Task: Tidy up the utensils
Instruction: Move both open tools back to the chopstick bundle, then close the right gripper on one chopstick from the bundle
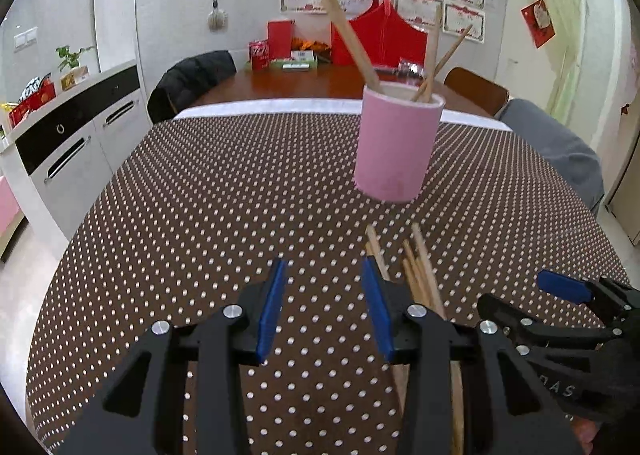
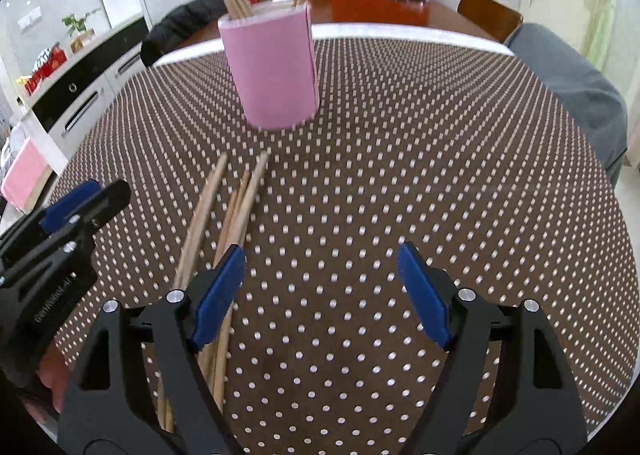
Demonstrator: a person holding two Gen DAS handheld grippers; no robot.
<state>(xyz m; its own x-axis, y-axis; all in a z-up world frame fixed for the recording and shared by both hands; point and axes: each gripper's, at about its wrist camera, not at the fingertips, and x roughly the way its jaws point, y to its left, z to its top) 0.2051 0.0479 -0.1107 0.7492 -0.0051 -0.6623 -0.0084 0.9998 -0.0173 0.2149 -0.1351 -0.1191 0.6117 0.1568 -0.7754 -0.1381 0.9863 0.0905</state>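
A pink cylindrical holder (image 1: 394, 147) stands upright on the dotted brown tablecloth with several wooden chopsticks (image 1: 350, 39) leaning in it; it also shows in the right wrist view (image 2: 274, 69). Several loose chopsticks (image 1: 420, 271) lie in a bundle on the cloth in front of it, also seen in the right wrist view (image 2: 236, 211). My left gripper (image 1: 324, 307) is open and empty, just left of the bundle. My right gripper (image 2: 322, 295) is open and empty, just right of the bundle; its left finger overlaps the sticks. Each gripper shows at the edge of the other's view.
The tablecloth (image 1: 200, 215) covers a table whose far part is bare wood (image 1: 288, 85) with a red can (image 1: 259, 55), boxes and a red bag (image 1: 380, 39). Chairs stand at the far left (image 1: 192, 79) and right (image 1: 476, 89). A grey cloth (image 2: 572, 95) lies at the right edge.
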